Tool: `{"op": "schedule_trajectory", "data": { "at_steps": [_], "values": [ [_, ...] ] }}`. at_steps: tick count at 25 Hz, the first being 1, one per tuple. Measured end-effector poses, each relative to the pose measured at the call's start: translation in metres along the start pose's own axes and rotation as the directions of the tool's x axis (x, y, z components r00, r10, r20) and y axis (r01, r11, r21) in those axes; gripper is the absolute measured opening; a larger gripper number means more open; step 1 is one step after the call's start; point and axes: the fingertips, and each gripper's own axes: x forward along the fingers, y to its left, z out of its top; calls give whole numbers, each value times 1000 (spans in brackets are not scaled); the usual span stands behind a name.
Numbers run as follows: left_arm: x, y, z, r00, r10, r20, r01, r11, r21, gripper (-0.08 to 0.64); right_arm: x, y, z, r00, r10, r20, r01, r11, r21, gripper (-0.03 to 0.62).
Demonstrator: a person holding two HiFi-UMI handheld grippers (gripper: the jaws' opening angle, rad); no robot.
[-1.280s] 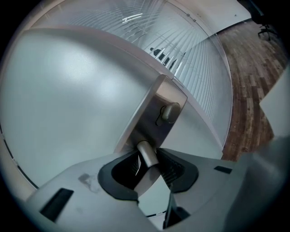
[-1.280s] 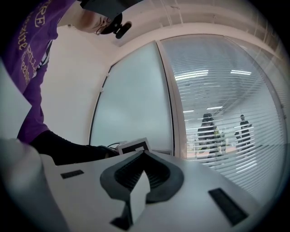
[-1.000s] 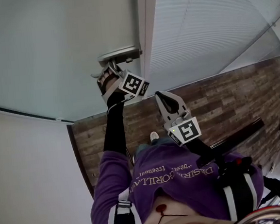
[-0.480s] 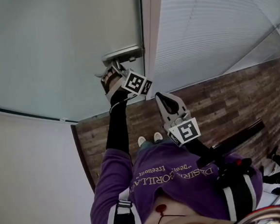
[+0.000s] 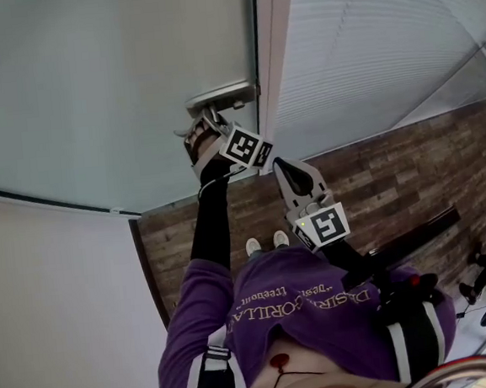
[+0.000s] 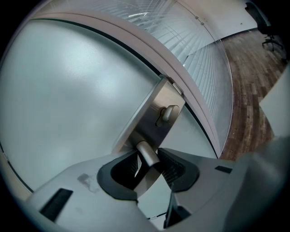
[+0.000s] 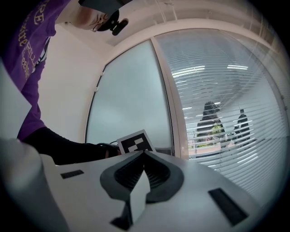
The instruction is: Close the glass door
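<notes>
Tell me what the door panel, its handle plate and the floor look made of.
Door panel: frosted glass, matte, nothing visible through it.
Handle plate: brushed metal, probably steel, with a soft grey sheen.
Floor: brown grained planks; real wood or laminate cannot be told.

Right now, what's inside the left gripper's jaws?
The door's lever handle lies between the jaws of the left gripper, which have just been opening. The gripper's body covers its tip.

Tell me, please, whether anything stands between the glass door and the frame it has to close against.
Nothing visible does: the glass door has its edge right along the door frame, with no object between. The jaws of the left gripper have just been opening, with the lever handle between them.
</notes>
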Motion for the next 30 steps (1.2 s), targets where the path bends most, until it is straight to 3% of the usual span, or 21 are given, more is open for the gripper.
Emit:
{"op": "schedule_trajectory", "data": {
  "at_steps": [15,18,22,25,30],
  "values": [
    [15,2,-1,1000,9,-14,-9,1000,15,129,-5,-6,-2,998,-64,5,64,998,-5,-3],
    [14,6,-1,999,46,-26,-45,998,37,129,-8,-5,1,997,-71,4,71,997,-11,-3],
    [1,7,7,990,124,67,-132,982,133,129,-17,-11,3,994,-106,4,106,994,-13,-3],
    [-1,-13,7,991,78,112,-95,983,155,129,-23,-14,0,992,-125,6,125,992,-17,-3],
    [-14,-15,0,990,73,120,-92,982,165,129,-30,-18,3,990,-140,2,140,990,-23,-3]
  ]
}}
